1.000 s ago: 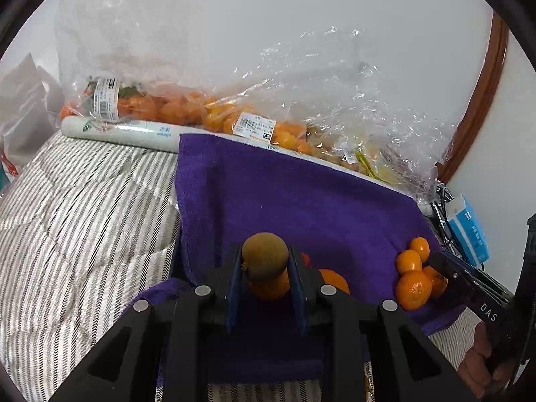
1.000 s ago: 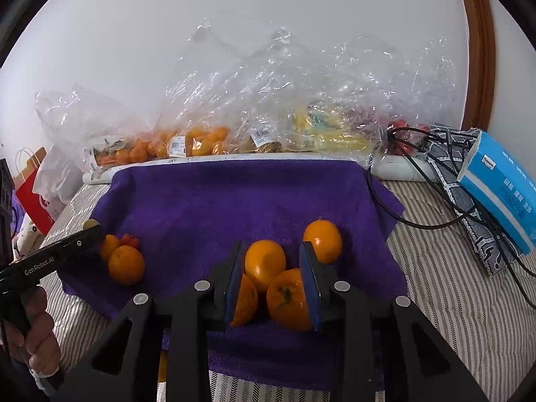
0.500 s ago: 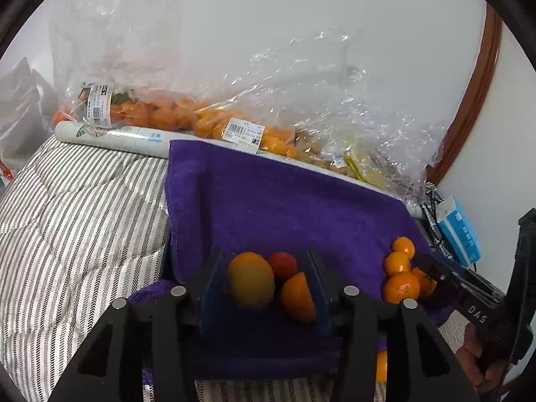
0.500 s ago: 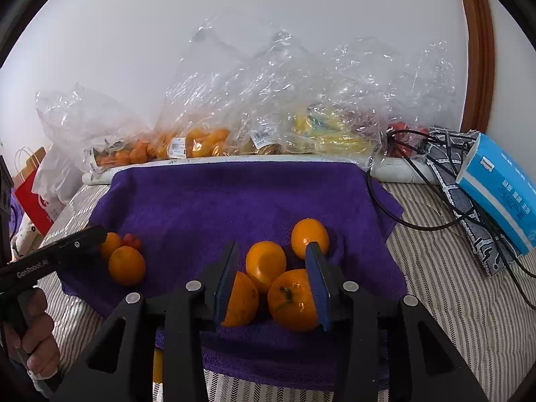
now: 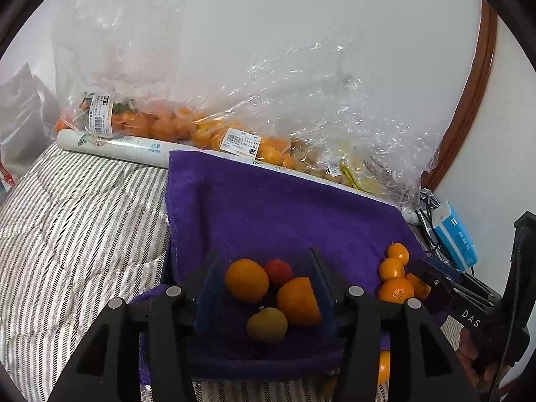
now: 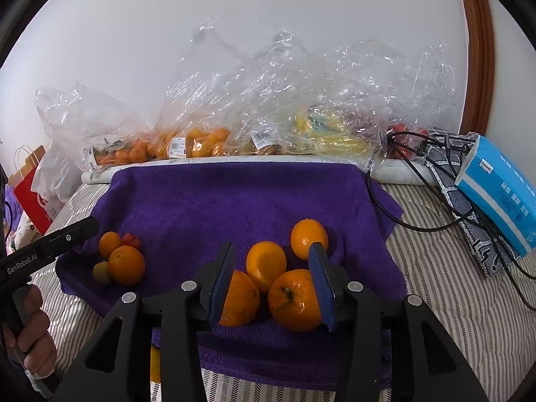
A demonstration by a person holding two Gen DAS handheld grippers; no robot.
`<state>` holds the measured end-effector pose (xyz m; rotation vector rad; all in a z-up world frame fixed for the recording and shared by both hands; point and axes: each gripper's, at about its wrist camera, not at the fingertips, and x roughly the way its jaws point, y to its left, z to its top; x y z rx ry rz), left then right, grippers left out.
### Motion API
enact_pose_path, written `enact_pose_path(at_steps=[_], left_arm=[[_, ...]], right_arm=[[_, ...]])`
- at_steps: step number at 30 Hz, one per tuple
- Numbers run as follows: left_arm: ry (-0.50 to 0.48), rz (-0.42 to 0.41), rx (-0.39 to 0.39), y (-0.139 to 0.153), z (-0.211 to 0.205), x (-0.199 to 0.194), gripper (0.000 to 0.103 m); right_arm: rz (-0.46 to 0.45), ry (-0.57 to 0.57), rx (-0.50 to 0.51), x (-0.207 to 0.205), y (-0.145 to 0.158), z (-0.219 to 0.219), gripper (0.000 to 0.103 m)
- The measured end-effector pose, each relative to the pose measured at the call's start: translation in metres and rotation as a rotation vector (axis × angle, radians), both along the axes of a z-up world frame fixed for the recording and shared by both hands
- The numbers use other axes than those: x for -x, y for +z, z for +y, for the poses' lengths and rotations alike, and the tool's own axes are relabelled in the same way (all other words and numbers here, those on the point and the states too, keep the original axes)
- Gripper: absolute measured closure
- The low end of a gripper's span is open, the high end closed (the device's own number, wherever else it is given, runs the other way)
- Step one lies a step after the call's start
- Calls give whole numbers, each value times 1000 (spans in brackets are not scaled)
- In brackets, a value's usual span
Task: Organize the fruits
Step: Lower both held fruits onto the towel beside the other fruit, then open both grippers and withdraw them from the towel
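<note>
A purple towel [image 5: 268, 207] lies on striped bedding. My left gripper [image 5: 264, 288] hovers over its near left corner with its jaws opening. A small green-brown fruit [image 5: 267, 325] lies loose on the towel between the pads, beside two oranges [image 5: 246, 279] and a red fruit [image 5: 278, 271]. In the right wrist view my right gripper [image 6: 273, 284] is also opening, low over a cluster of oranges [image 6: 266, 261] on the towel [image 6: 217, 207]. Two of them sit between its blue pads, which no longer clamp them. The left gripper's tip [image 6: 80, 231] shows at the left, by its small pile.
Clear plastic bags of fruit [image 6: 207, 140] line the wall behind the towel. A blue tissue pack [image 6: 499, 194] and black cables [image 6: 418, 224] lie at the right. A red paper bag [image 6: 33, 197] stands at the left. A person's hand [image 6: 30, 335] holds the left gripper.
The left jaws have spread and the green-brown fruit they held now lies on the towel. The right jaws have widened off the orange they were clamping.
</note>
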<state>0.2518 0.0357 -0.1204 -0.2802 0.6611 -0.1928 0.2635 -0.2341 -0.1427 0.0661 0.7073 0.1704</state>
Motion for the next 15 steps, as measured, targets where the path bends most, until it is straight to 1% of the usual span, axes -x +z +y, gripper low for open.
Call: enact_pose_path(at_steps=[6,10,15], left_arm=[[4,-9,8,1,-2,3,53],[10,-21,5,3,-3,6,53],[25,-36,-10,5,-5,11,53]], right_arm=[[-47,23,4,8,7,4,58],[-90,16,16,15,13,6,58],[-82,36,-7,18,17,9,58]])
